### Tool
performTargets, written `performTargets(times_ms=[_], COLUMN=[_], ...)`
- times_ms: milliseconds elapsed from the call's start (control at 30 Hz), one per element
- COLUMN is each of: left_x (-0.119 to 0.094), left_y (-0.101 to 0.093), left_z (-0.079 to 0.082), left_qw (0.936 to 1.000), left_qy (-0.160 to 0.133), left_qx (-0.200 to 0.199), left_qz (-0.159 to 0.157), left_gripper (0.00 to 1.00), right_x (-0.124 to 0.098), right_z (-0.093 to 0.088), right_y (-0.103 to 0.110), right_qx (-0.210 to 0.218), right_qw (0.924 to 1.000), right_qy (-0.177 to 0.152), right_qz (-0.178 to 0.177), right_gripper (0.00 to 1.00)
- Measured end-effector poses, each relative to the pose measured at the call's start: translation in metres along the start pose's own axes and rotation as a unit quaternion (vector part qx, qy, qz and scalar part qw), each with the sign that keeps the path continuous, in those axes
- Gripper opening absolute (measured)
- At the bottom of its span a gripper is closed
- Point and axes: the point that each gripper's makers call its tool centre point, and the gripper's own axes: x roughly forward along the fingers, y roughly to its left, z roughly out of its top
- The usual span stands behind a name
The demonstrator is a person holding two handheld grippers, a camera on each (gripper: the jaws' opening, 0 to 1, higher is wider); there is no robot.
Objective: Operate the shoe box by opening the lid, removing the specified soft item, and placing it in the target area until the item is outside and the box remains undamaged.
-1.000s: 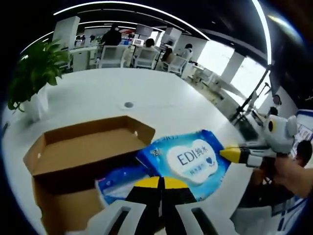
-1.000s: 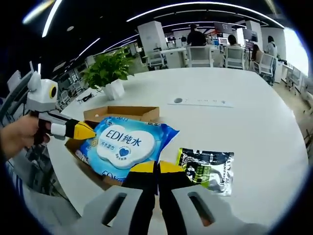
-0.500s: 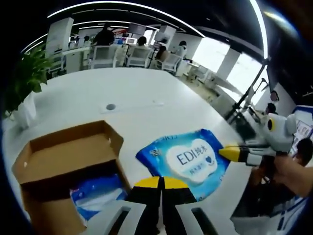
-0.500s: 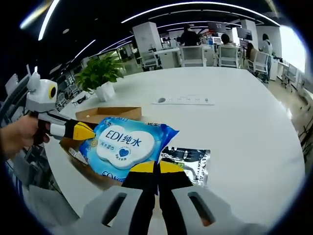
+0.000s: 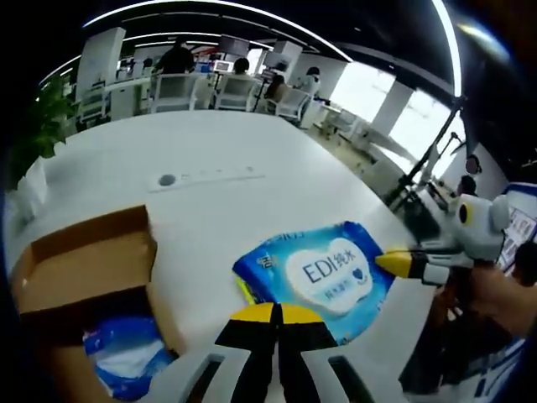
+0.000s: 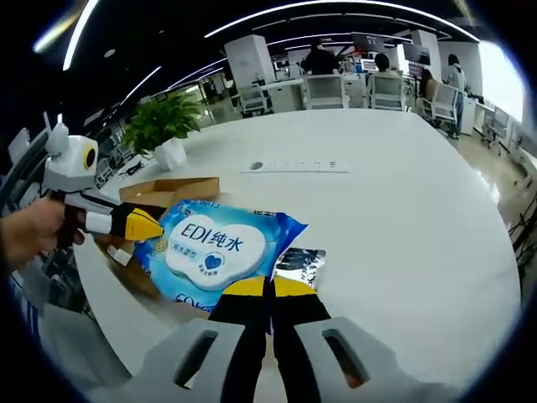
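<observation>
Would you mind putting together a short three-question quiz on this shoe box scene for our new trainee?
1. True or false: the blue wipes pack is clamped at opposite edges by the left hand-held gripper and the right hand-held gripper.
2. Multiple choice: the cardboard shoe box is (A) taped shut, (B) open, (C) crushed flat.
3. Fill in: in the right gripper view, a dark foil ____ lies on the white table partly behind the wipes pack.

Key: 1 true; 2 B; 3 pouch.
</observation>
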Motion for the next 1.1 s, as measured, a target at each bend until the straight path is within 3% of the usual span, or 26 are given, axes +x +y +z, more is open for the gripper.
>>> performTargets(times_ms=[433, 933, 1100], left_x=[0.041, 0.066, 0.068], left_y=[0.002, 0.020, 0.023], left_z=[-0.008, -0.033, -0.031], left_qw=[0.9998, 0.9989, 0.9988], left_qy=[0.013, 0.028, 0.025], left_qx=[-0.011, -0.025, -0.027], left_qz=[0.013, 0.029, 0.032], left_gripper=[0.00, 0.00, 0.00], right_x=[0.025, 0.051, 0.052], right_z=[-0.024, -0.048, -0.043], right_y=[-0.033, -0.036, -0.037], right_qx=[0.007, 0.005, 0.007], right_qw=[0.9997, 0.9988, 0.9991], right_qy=[0.021, 0.040, 0.032], right_qz=[0.010, 0.026, 0.027], right_gripper=[0.00, 0.00, 0.00])
